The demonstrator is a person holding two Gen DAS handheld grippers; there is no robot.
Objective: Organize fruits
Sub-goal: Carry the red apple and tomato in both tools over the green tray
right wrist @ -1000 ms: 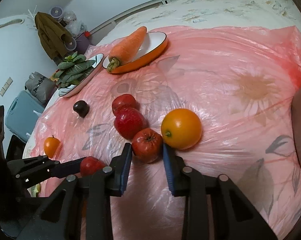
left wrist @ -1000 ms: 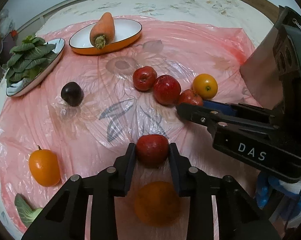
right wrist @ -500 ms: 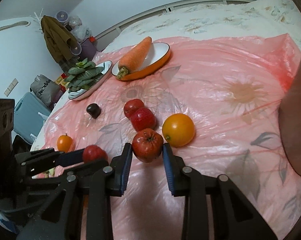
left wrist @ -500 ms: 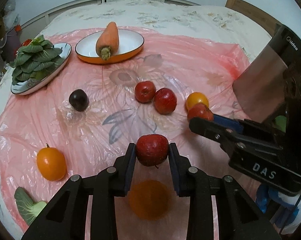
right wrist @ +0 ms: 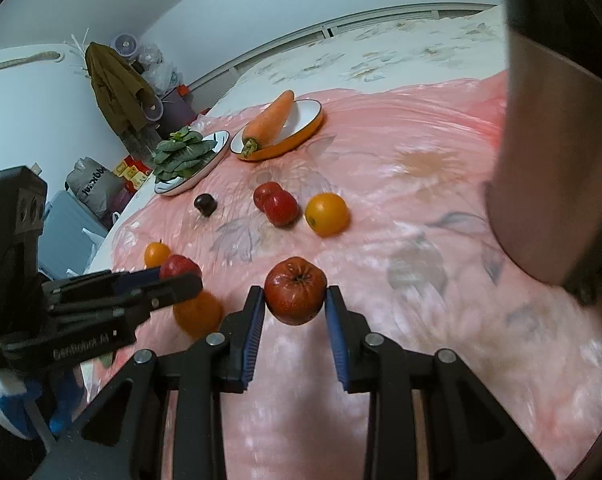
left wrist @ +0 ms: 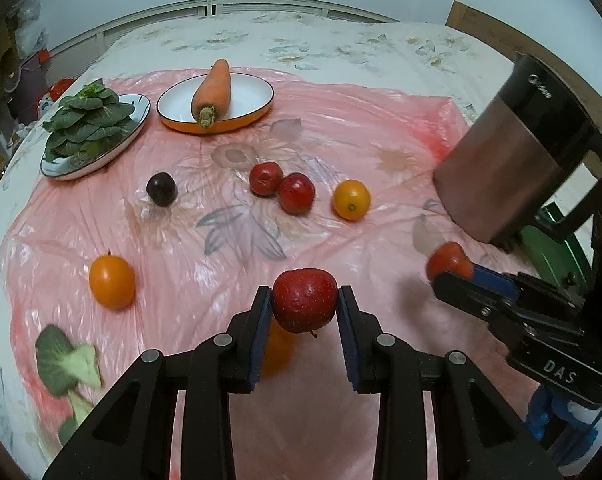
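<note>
Left gripper [left wrist: 305,304] clamped on red apple [left wrist: 304,305], held above pink sheet [left wrist: 361,128]. Right gripper [right wrist: 295,302] clamped on second apple [right wrist: 296,295]. Orange [left wrist: 279,350] below left jaws. Metal canister [left wrist: 505,160] near, at right. Two apples [left wrist: 287,186] and another orange [left wrist: 351,199] mid-sheet.

My right gripper [right wrist: 295,305] has its fingers [right wrist: 255,316] pressed on either side of a red apple [right wrist: 296,295], stem dimple facing me, held clear above the pink plastic sheet [right wrist: 401,184]. At my left, my left gripper [right wrist: 181,280] reaches in, clamped on another red apple [right wrist: 177,267], with a blurred orange [right wrist: 197,314] under it and a small orange [right wrist: 156,253] just beyond. Farther out on the sheet, two red apples [right wrist: 277,204] touch each other, an orange [right wrist: 327,214] just beside them, a dark plum [right wrist: 205,204] apart to the left. Behind sit a carrot [right wrist: 269,122] on an orange-rimmed dish [right wrist: 301,134] and leafy greens [right wrist: 181,156] on a plate [right wrist: 217,148]. A brown cylinder [right wrist: 549,160] fills my right edge.
</note>
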